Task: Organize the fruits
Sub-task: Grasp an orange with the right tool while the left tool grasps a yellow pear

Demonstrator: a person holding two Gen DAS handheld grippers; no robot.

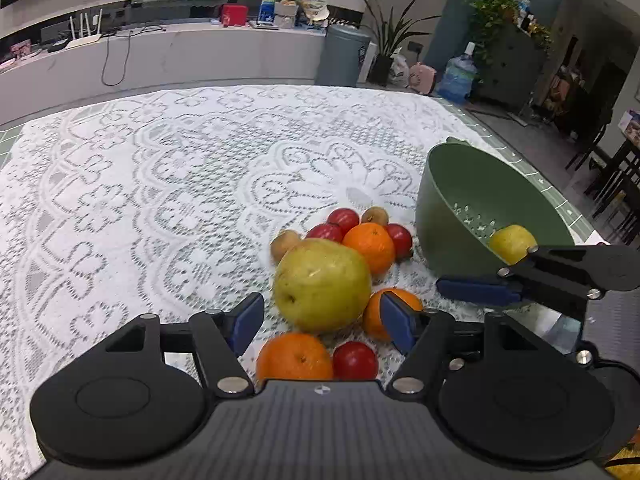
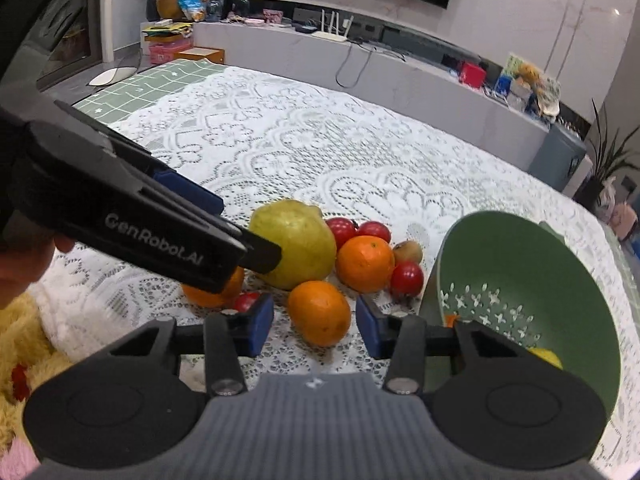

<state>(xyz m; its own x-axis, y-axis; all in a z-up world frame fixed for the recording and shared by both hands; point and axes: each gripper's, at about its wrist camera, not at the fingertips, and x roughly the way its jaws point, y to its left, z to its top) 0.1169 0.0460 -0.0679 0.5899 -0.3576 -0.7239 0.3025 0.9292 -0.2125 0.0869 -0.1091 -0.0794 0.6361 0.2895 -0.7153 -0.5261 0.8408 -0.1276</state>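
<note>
Item: fruit pile on lace cloth [image 1: 160,184], beside green bowl [image 1: 448,200] tipped toward the pile.

- Pear [image 1: 322,284] — largest piece, middle of the pile, touching an orange [image 1: 370,246] behind it.
- Further oranges: one near right [image 1: 376,316], one at the front [image 1: 294,358].
- Red fruits [image 1: 355,360] and small brown ones [image 1: 285,244] scattered round the edge.
- One yellow fruit [image 1: 512,242] already in the bowl.

Left gripper [image 1: 320,320]: jaws apart, pads level with the pear's near side, not touching it.
Right gripper [image 2: 315,326]: jaws apart, straddling the near orange [image 2: 320,312], no contact visible.

Step in hand, by judgement: each claw taking its own fruit. Advice — push the left claw further on so the pads meet the pear at its widest part, close gently, lift straight so neighbours do not roll. The two tools are close; move one at a time toward the bowl.
</note>
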